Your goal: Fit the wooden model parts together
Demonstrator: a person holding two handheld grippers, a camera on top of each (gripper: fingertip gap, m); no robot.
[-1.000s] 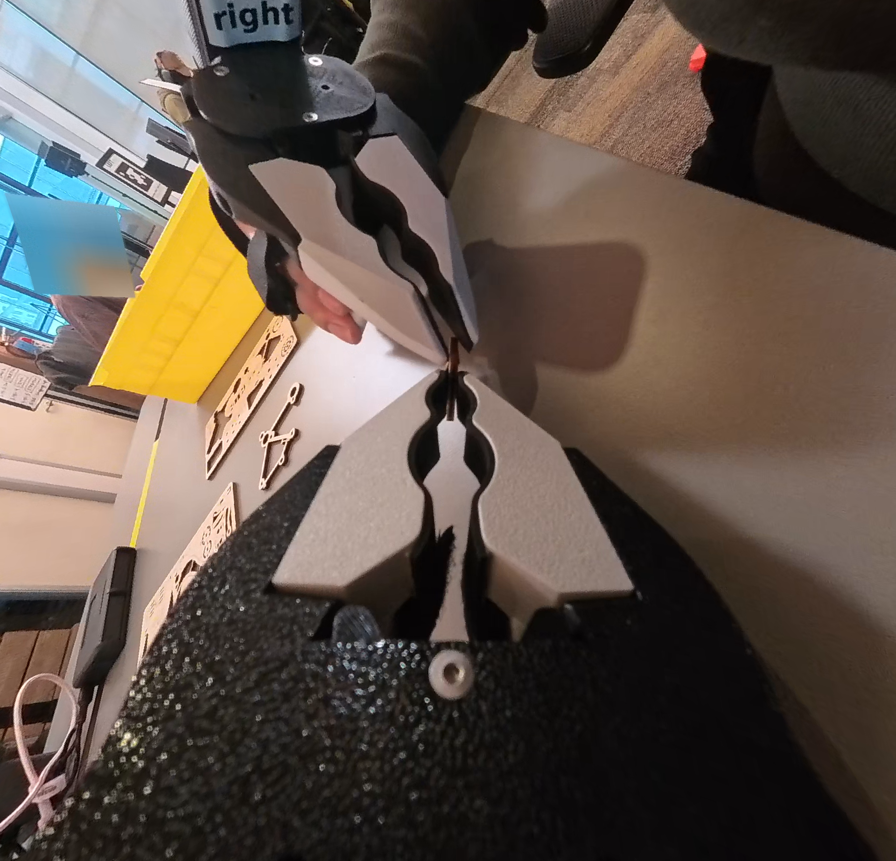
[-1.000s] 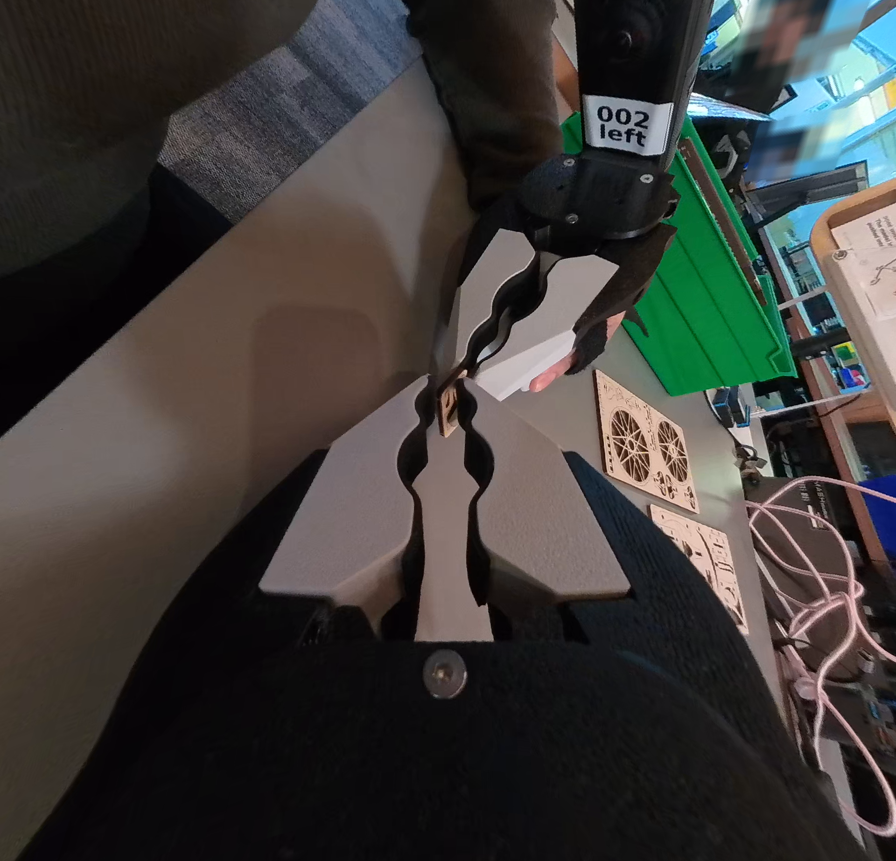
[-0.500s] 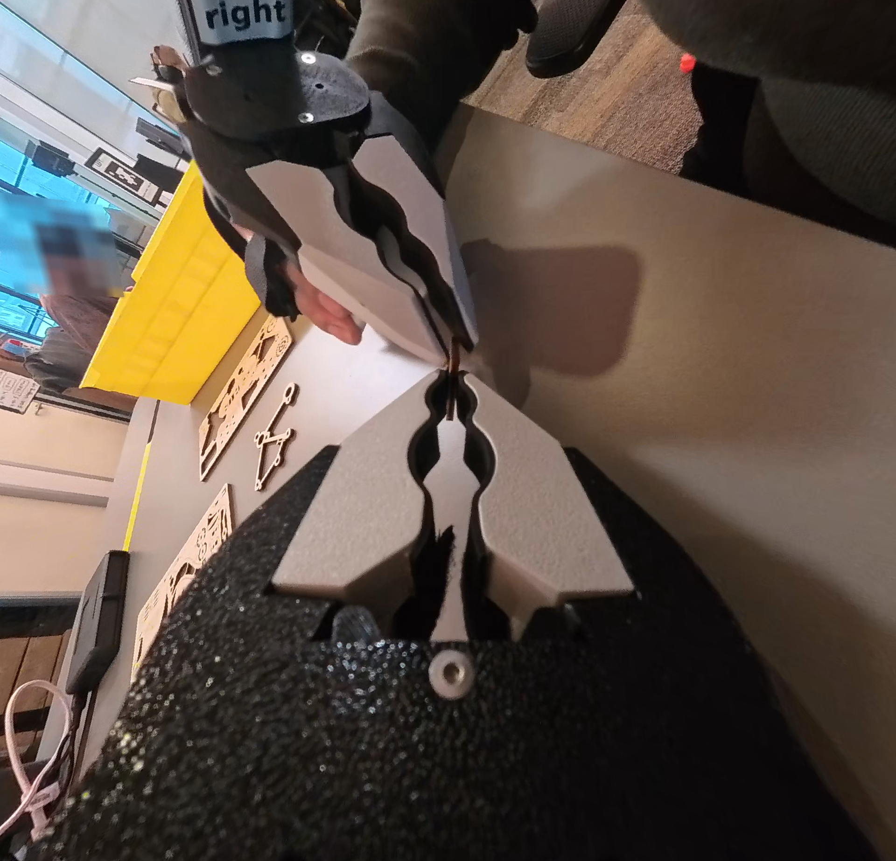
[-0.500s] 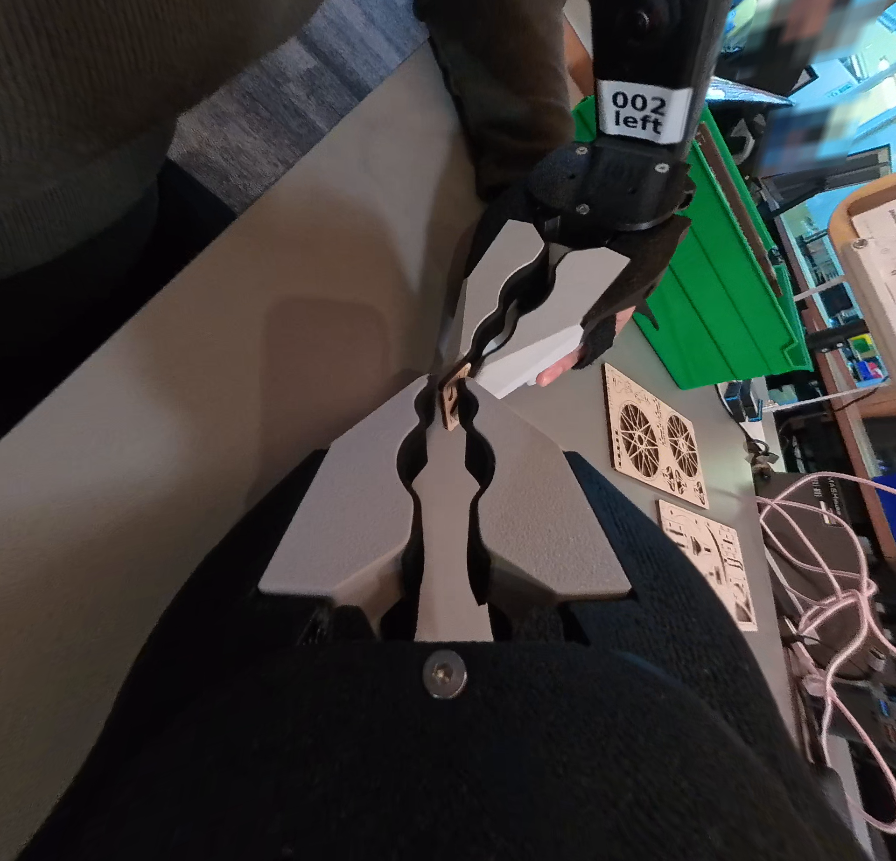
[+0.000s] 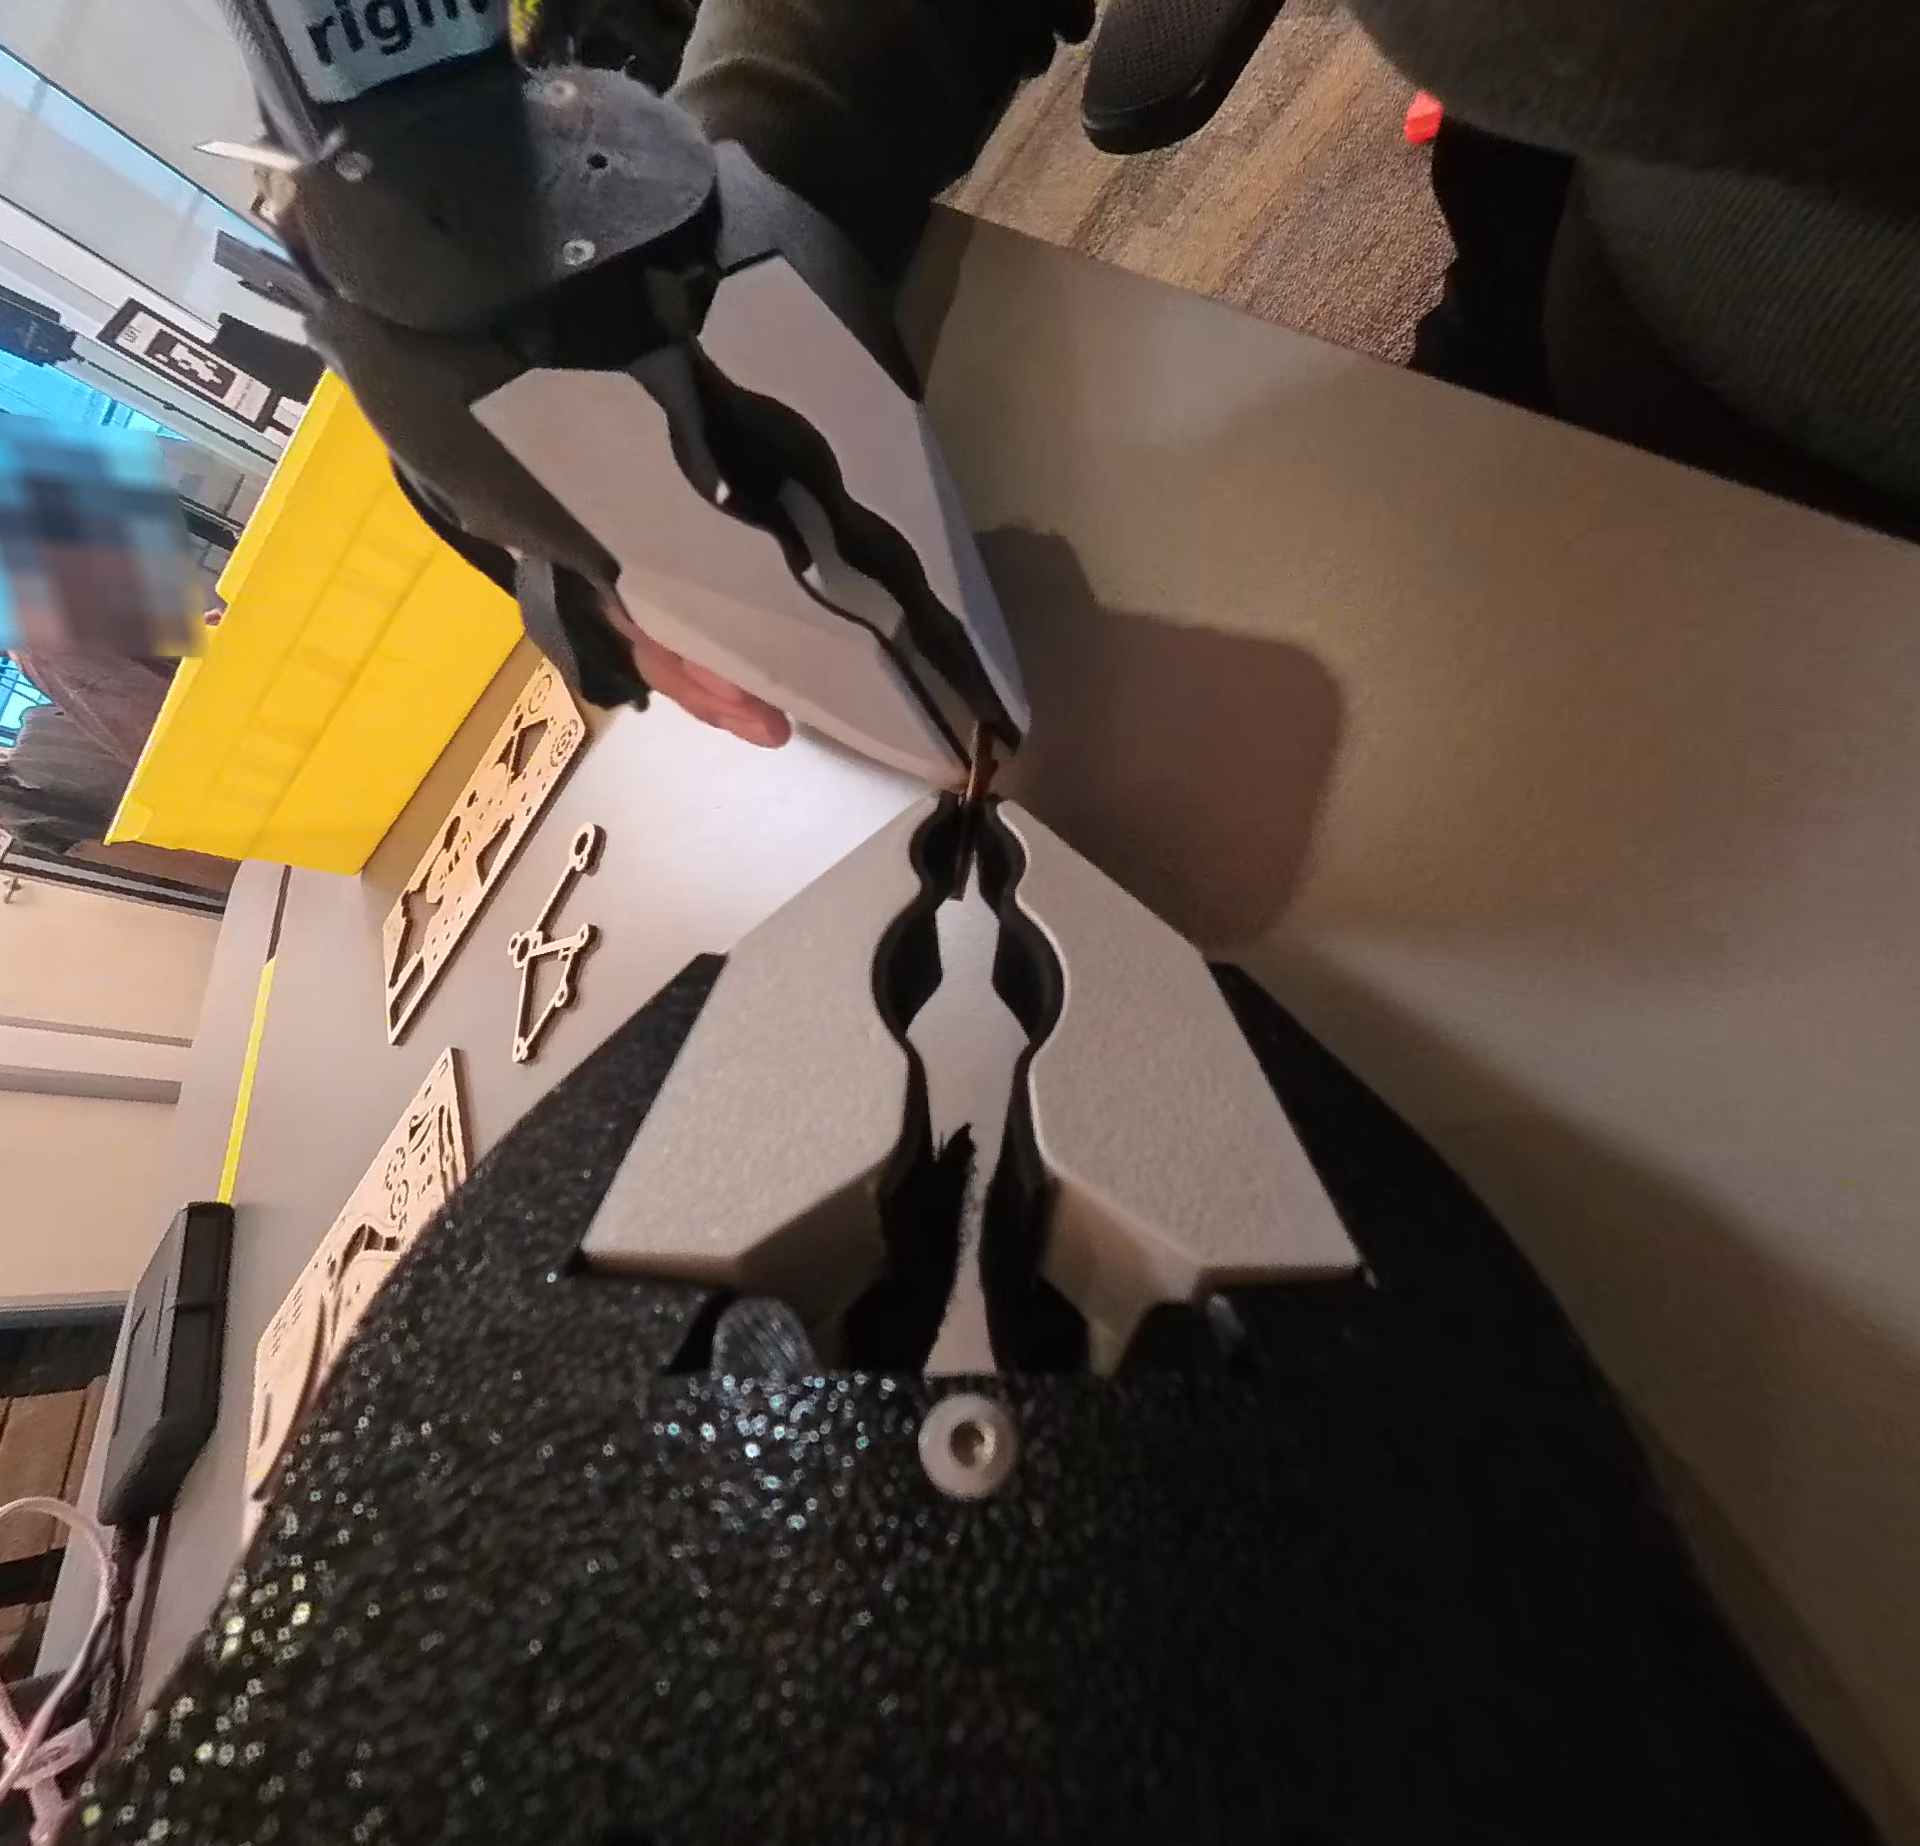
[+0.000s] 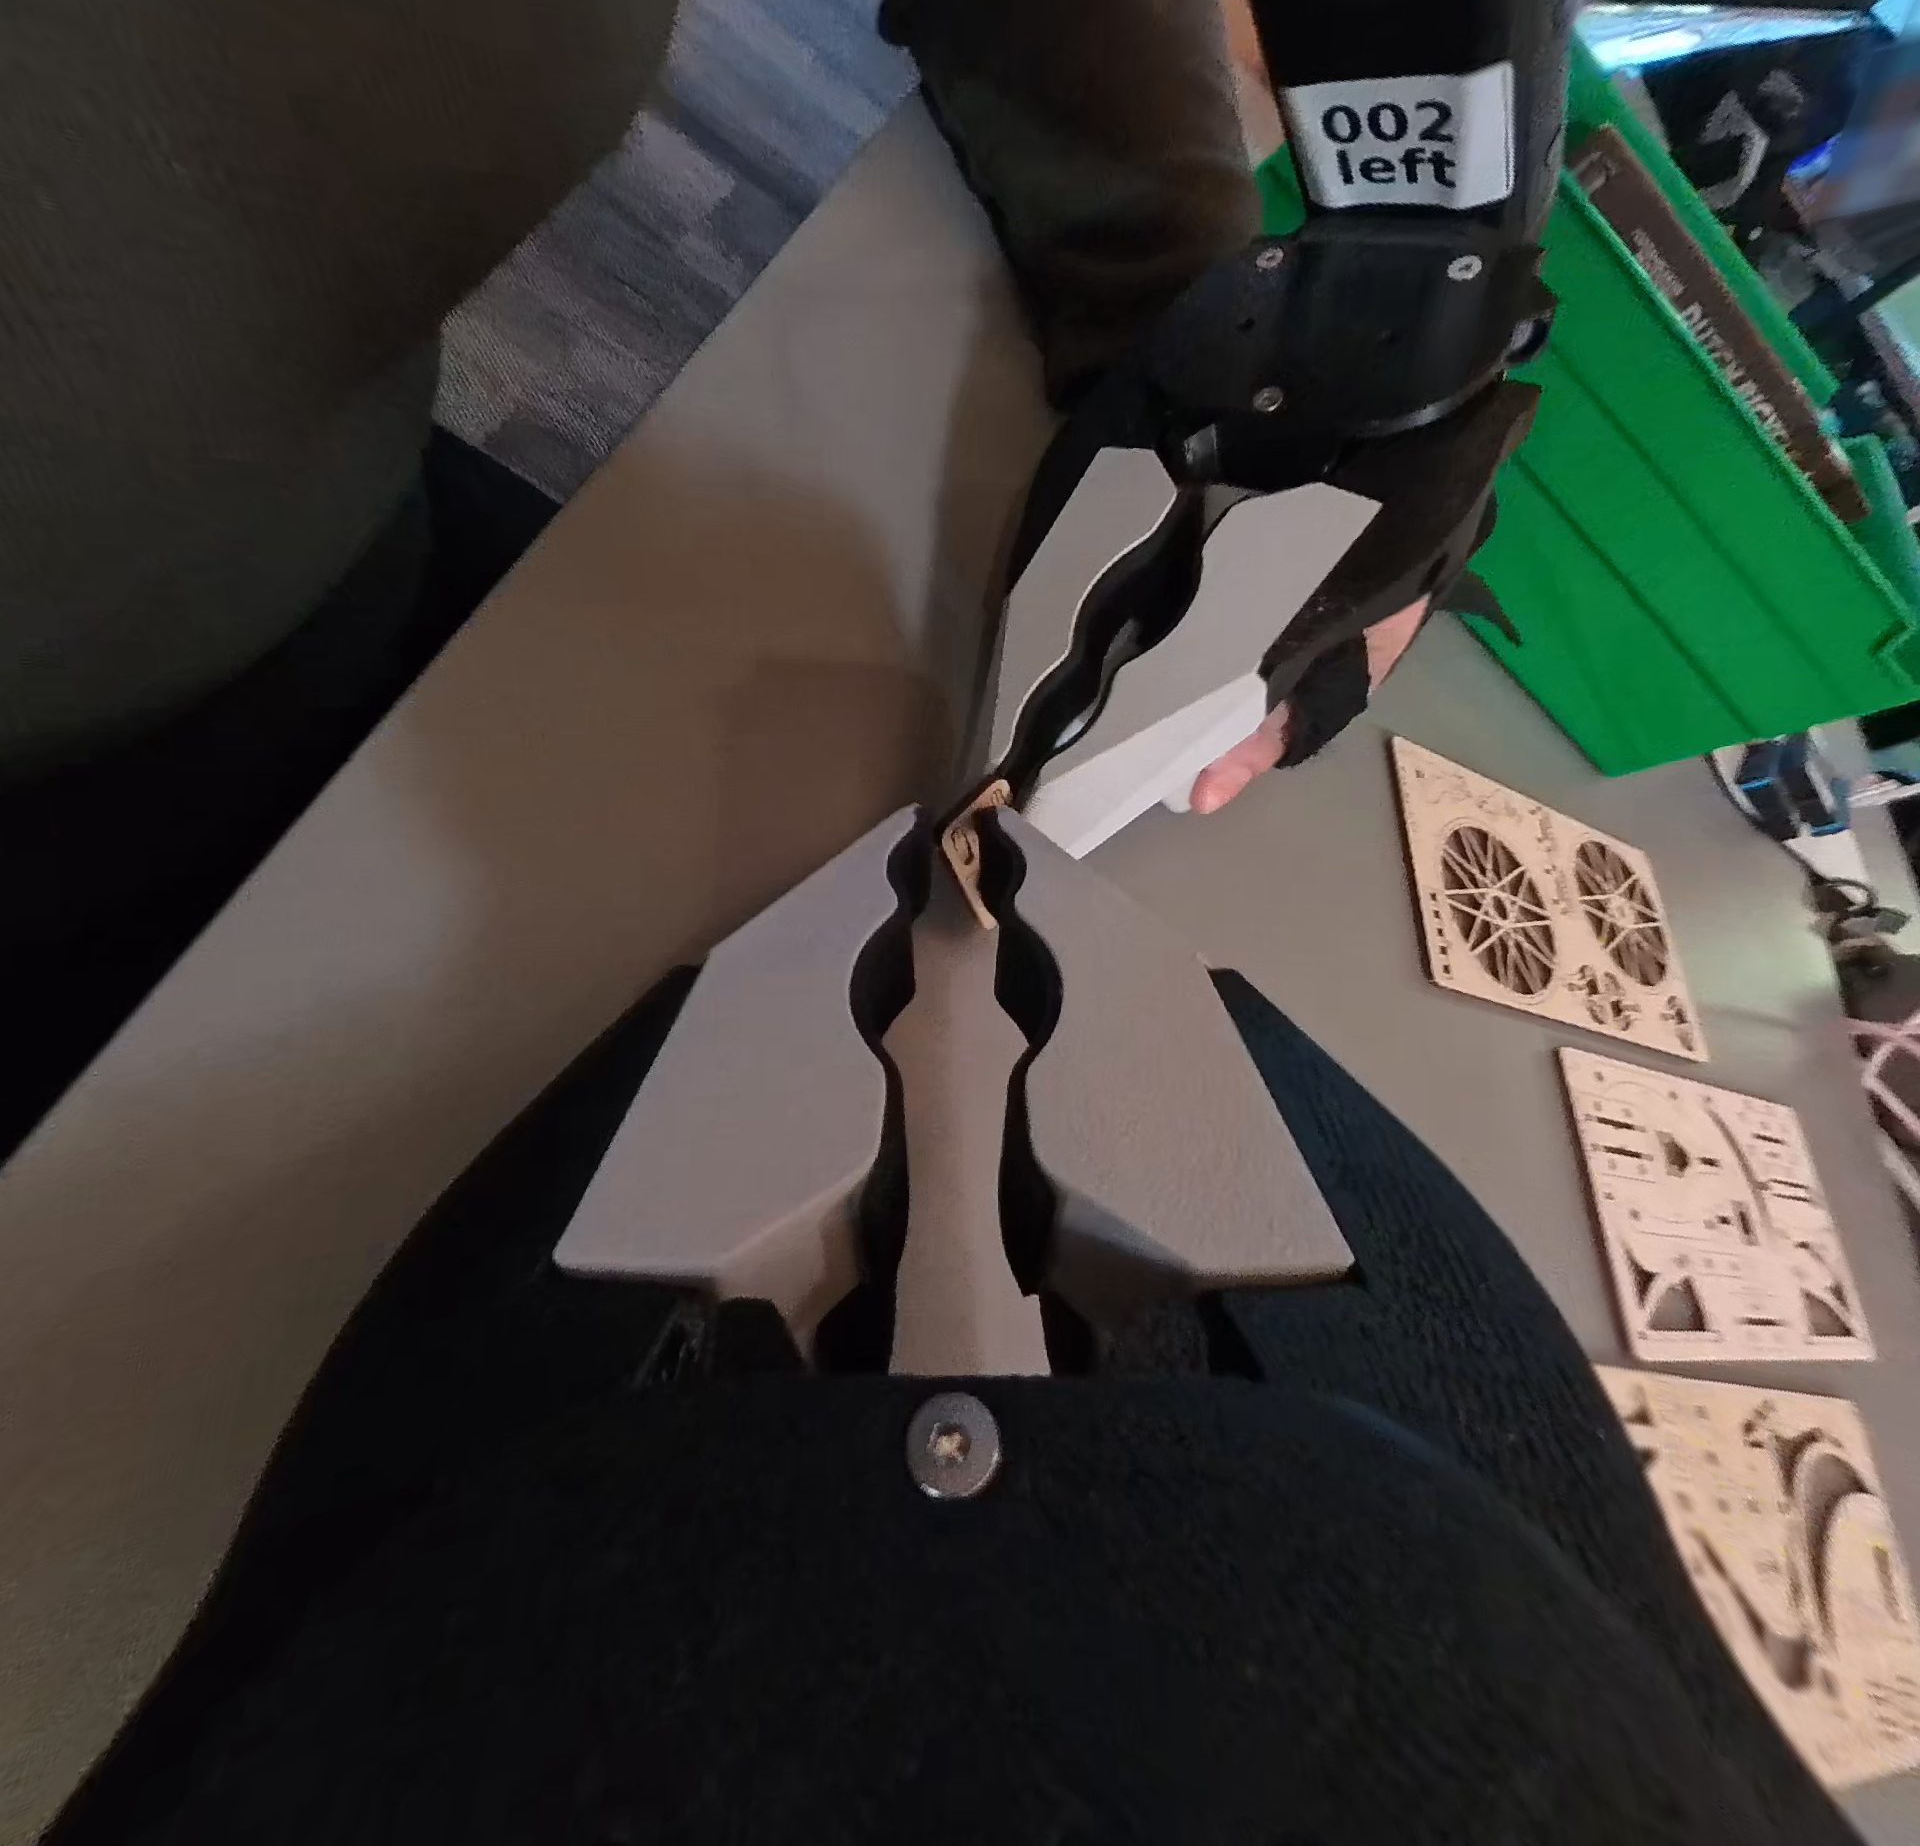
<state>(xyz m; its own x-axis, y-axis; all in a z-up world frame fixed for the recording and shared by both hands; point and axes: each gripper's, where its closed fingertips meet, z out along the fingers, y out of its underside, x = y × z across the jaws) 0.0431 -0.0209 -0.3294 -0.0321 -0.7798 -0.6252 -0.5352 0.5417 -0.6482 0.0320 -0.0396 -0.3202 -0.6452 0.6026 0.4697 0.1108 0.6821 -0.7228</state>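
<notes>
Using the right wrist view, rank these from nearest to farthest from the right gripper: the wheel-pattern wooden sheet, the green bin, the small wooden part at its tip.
1. small wooden part, pinched at the right gripper tip.
2. wheel-pattern wooden sheet, flat on the table to the right.
3. green bin, beyond the sheet, upper right.

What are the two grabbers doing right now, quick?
Left gripper: shut on a small wooden piece.
Right gripper: shut on the same small wooden piece, tip to tip with the left.
</notes>
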